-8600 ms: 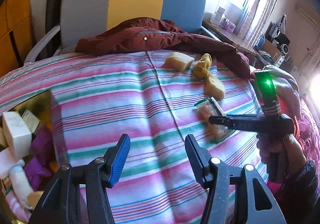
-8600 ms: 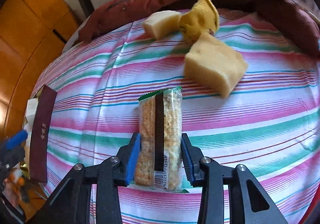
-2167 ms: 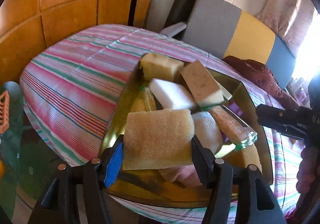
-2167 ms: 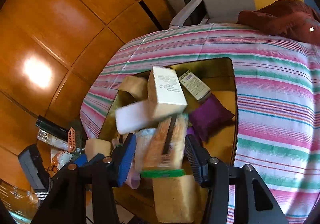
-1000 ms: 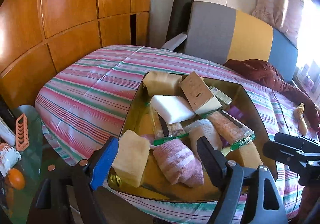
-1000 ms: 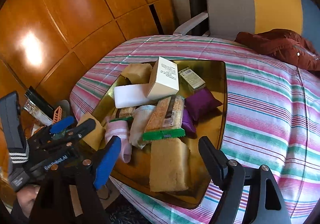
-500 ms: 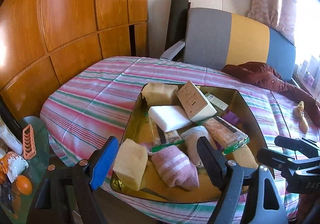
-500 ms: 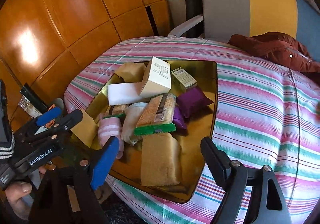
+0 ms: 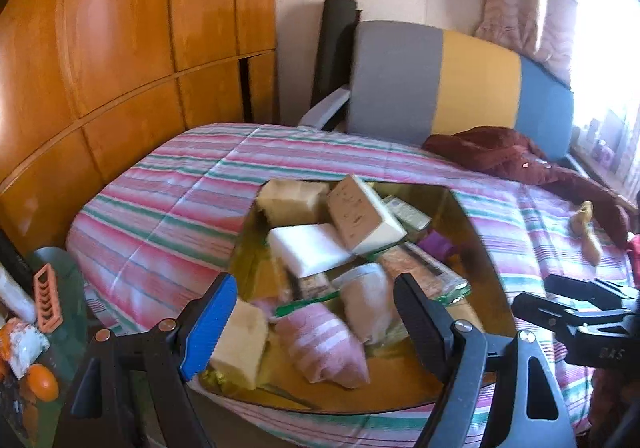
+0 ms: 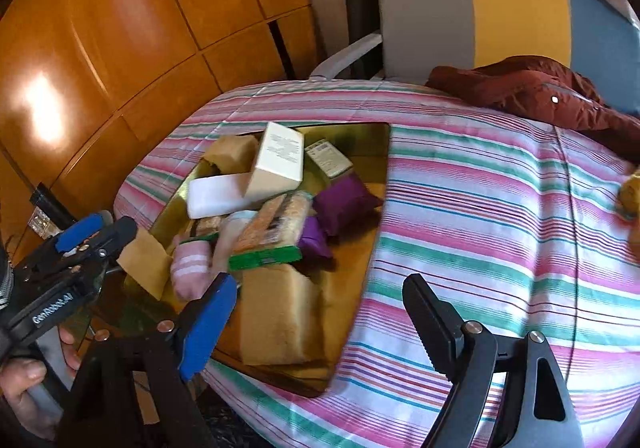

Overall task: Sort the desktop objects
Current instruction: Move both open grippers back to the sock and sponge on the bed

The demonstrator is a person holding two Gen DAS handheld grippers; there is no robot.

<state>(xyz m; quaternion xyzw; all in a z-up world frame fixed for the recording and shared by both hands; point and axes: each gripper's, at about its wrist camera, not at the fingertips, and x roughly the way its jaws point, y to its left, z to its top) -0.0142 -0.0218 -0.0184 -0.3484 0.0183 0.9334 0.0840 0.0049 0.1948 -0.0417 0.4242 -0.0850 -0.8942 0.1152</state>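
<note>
Sponge (image 9: 240,342) and cracker pack (image 10: 272,228) released into gold tray (image 10: 352,276). Left gripper (image 9: 316,312) and right gripper (image 10: 316,312) wide open, empty, lifted back above tray's near edge. Yellow items (image 9: 585,226) beyond tray remain unsorted.

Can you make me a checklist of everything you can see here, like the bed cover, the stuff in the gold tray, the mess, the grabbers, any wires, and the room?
Surface: striped cover, pink, green and white.
Job's things: gold tray piled with a white box, white block, snack bar, purple pouch, pink sock and tan sponges. A yellow sock lies outside the tray on the cover.
Clutter: dark red jacket at the cover's far edge.
Grippers: left gripper open, empty; right gripper open, empty.
Cables: nothing seen.
Surroundings: wooden wall panels, grey, yellow and blue chair, bright window.
</note>
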